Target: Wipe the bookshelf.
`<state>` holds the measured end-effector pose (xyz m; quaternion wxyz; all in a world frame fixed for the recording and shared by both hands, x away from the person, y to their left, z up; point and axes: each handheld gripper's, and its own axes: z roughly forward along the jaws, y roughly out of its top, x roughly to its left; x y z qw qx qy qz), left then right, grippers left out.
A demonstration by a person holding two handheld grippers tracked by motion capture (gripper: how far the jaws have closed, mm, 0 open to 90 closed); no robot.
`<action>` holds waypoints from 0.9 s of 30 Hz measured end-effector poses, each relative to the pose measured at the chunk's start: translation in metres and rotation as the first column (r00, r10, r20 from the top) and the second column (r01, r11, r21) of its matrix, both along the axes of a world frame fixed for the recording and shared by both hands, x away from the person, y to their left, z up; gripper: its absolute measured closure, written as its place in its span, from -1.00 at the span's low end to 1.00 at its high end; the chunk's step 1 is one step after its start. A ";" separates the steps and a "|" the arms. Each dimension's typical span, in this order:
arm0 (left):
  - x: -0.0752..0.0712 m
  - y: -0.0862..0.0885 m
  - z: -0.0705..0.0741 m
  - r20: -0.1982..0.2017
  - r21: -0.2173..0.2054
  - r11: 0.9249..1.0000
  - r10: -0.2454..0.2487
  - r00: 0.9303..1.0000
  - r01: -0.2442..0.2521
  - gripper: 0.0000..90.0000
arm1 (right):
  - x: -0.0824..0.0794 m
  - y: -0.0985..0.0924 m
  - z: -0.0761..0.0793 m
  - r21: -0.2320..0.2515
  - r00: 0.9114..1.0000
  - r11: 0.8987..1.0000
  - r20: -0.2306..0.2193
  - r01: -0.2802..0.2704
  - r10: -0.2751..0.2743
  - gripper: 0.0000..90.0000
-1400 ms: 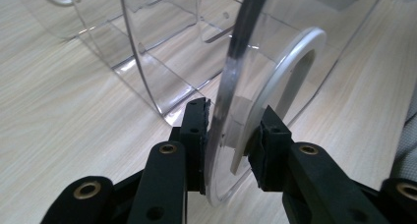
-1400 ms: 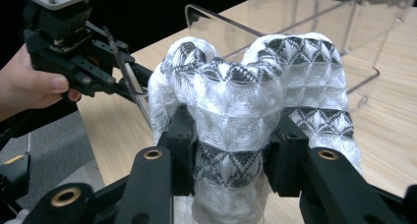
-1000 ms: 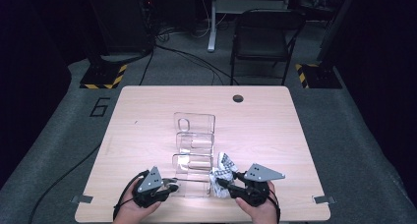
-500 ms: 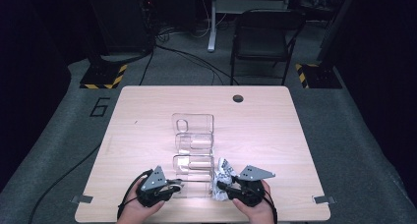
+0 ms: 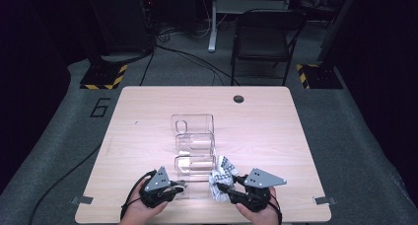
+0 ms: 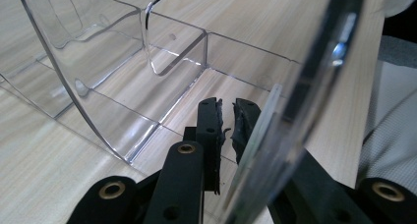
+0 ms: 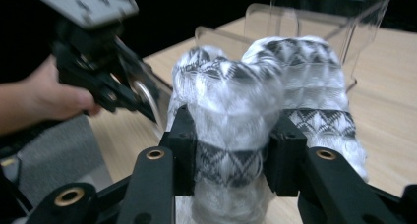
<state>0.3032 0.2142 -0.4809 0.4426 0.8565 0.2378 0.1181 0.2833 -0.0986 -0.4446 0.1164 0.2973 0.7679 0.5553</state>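
Standing beside the surface (image 5: pixel 148 116), I look from left to right. The left tongs (image 6: pixel 226 117) are nearly shut, and their jaws have just been closing. They seem to pinch the near edge of the clear organizer (image 5: pixel 194 148), whose thin transparent wall (image 6: pixel 255 150) passes between the pads (image 6: pixel 210 126); I cannot say for sure that they press it. The three compartments of the organizer look empty. On the right, the right tongs (image 7: pixel 231 150) hold a rolled pair of white socks with a black pattern (image 7: pixel 255 91), squeezed between the jaws, just beside the near compartment. I judge that the work is about half done: the socks are picked up and the organizer is steadied, but the socks are not yet put inside a compartment.
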 end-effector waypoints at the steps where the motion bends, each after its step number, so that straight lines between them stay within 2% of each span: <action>1: 0.000 0.000 0.000 0.002 0.001 1.000 0.003 1.000 -0.003 0.80 | 0.001 -0.001 -0.004 0.016 0.999 1.000 -0.040 -0.004 0.004 0.35; 2: 0.000 0.000 0.000 0.003 0.002 1.000 0.007 1.000 -0.007 0.80 | 0.004 -0.001 -0.009 0.029 0.998 1.000 -0.066 -0.002 0.004 0.35; 5: 0.001 -0.001 0.000 -0.001 -0.008 1.000 0.012 1.000 -0.012 0.83 | 0.010 -0.001 -0.019 0.004 0.995 1.000 -0.101 0.009 -0.008 0.36; 8: 0.001 0.000 0.000 -0.001 -0.003 1.000 0.006 1.000 -0.006 0.85 | 0.008 0.001 -0.016 -0.031 0.997 0.999 -0.080 0.014 -0.016 0.36; 10: 0.002 0.000 -0.001 -0.004 -0.008 1.000 0.004 1.000 -0.004 0.86 | 0.006 0.000 -0.009 -0.025 0.998 1.000 -0.054 0.013 -0.014 0.36; 12: 0.002 0.000 -0.001 -0.007 -0.009 1.000 0.001 1.000 -0.001 0.87 | 0.005 0.002 -0.009 -0.021 0.999 1.000 -0.048 0.011 -0.012 0.36; 14: 0.002 0.000 -0.001 -0.007 -0.009 1.000 0.002 1.000 -0.002 0.87 | 0.008 0.003 -0.017 -0.030 0.997 1.000 -0.071 0.006 -0.008 0.34; 16: 0.002 -0.001 -0.001 -0.004 -0.006 1.000 0.004 1.000 -0.004 0.87 | 0.012 0.005 -0.027 -0.034 0.993 0.999 -0.118 -0.001 -0.003 0.33; 17: 0.002 -0.001 -0.001 -0.003 -0.005 1.000 0.003 1.000 -0.003 0.87 | 0.014 0.005 -0.031 -0.044 0.991 0.999 -0.134 -0.002 -0.004 0.33; 19: 0.002 -0.001 -0.001 -0.002 0.004 1.000 -0.001 1.000 0.001 0.88 | 0.015 0.009 -0.036 -0.138 0.990 0.990 -0.137 0.009 -0.028 0.34; 20: 0.002 -0.001 -0.001 -0.004 0.004 1.000 -0.001 1.000 0.001 0.87 | 0.013 0.010 -0.034 -0.141 0.992 0.990 -0.124 0.011 -0.029 0.34; 22: 0.002 -0.001 -0.002 -0.002 0.006 1.000 0.000 1.000 0.000 0.87 | 0.009 0.010 -0.026 -0.109 0.995 0.994 -0.101 0.009 -0.020 0.34; 24: 0.002 -0.001 -0.002 -0.006 0.004 1.000 0.002 1.000 -0.002 0.87 | 0.005 0.009 -0.017 -0.085 0.998 0.996 -0.055 0.016 -0.021 0.34; 25: 0.002 -0.001 -0.002 -0.006 0.005 1.000 0.003 1.000 -0.002 0.87 | 0.004 0.007 -0.014 -0.065 0.999 0.998 -0.048 0.012 -0.015 0.35; 27: 0.002 -0.001 -0.002 -0.005 0.008 1.000 0.003 1.000 -0.003 0.87 | 0.004 0.006 -0.015 -0.038 0.998 0.999 -0.062 0.007 -0.009 0.35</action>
